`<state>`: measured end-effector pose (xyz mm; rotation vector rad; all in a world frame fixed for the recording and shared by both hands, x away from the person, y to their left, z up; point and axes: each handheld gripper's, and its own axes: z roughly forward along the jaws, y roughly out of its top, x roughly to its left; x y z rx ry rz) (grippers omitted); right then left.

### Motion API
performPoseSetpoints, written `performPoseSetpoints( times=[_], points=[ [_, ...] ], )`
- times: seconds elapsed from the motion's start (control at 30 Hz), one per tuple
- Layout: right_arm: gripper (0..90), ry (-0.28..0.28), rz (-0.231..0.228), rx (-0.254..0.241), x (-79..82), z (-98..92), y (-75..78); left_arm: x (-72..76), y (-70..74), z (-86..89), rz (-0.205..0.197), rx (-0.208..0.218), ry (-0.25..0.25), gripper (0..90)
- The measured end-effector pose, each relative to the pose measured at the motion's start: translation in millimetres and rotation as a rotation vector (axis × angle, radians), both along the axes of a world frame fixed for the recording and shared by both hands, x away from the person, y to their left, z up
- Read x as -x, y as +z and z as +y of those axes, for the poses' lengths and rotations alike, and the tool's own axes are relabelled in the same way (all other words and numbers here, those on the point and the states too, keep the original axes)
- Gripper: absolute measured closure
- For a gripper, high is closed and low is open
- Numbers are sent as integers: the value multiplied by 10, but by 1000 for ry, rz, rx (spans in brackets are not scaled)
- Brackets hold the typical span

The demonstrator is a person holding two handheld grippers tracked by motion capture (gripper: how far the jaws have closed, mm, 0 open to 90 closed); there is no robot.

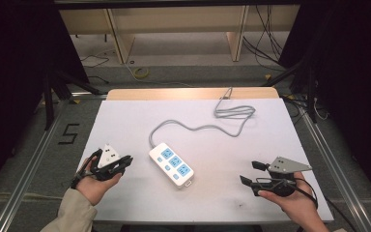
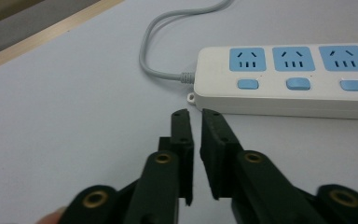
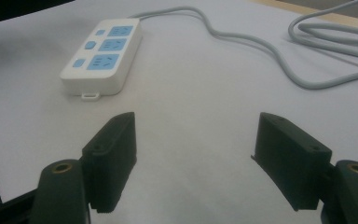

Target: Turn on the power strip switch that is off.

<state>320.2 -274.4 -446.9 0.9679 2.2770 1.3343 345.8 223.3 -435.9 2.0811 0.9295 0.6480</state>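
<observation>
White table top (image 1: 125, 121), pale and matte, wooden edge along the far side.

Power strip (image 1: 171, 165) lies flat near the table's centre, slightly toward 7 o'clock of it. White body, three blue sockets, small blue switches beside them. Long axis runs from about 10 o'clock to 4 o'clock in the high view. Its grey cord (image 1: 200, 127) leaves the 10 o'clock end, snakes toward 2 o'clock and ends in a loose coil near the far edge.

Left gripper (image 1: 123, 163) at 9 o'clock of the strip, just beside it but apart, held in the person's left hand (image 1: 96, 186); beige sleeve (image 1: 72, 212) at the bottom edge. Jaws nearly together, only a thin slit between the pads, nothing in it. In the left gripper view the jaw tips point at the strip's cord end (image 2: 200, 84), with bare table between them and its housing.

Right gripper (image 1: 251, 173) at 3 o'clock of the strip, well apart from it, held in the right hand (image 1: 294, 200), grey three-cornered plate on top. Jaws stand wide, empty. In the right gripper view the strip (image 3: 103, 51) lies at 11 o'clock ahead of the jaws, the cord (image 3: 261, 46) at 1 o'clock.
</observation>
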Motion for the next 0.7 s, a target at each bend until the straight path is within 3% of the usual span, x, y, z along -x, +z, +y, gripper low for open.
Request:
performPoseSetpoints(
  times=[0.7],
  points=[
    [297,1,4,4,-1,7,-2,-56,67,-181,70,11,-8,899]
  ],
)
